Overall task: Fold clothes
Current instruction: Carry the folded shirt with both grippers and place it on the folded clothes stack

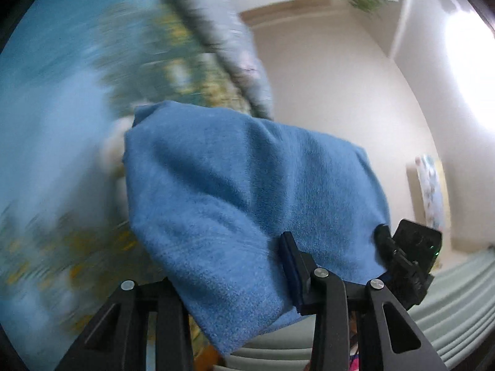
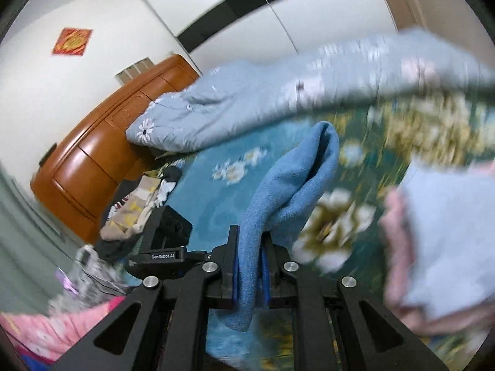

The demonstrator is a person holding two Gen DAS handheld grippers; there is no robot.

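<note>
Only our right wrist view shows the wooden dresser [image 2: 102,160] and pale floral quilt [image 2: 247,102]; the left shows bare wall. Our right gripper [image 2: 250,266] is clenched on the blue towel [image 2: 278,191], lifted over the flowered bedspread [image 2: 222,204], its length running away from us. Our left gripper [image 1: 229,281] has the towel [image 1: 235,191] draped between its fingers; we cannot tell whether they pinch it.

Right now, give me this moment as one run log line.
step: lifting blue towel off bed | left gripper: gripping towel | right gripper: shut on towel | fold: not done
</note>
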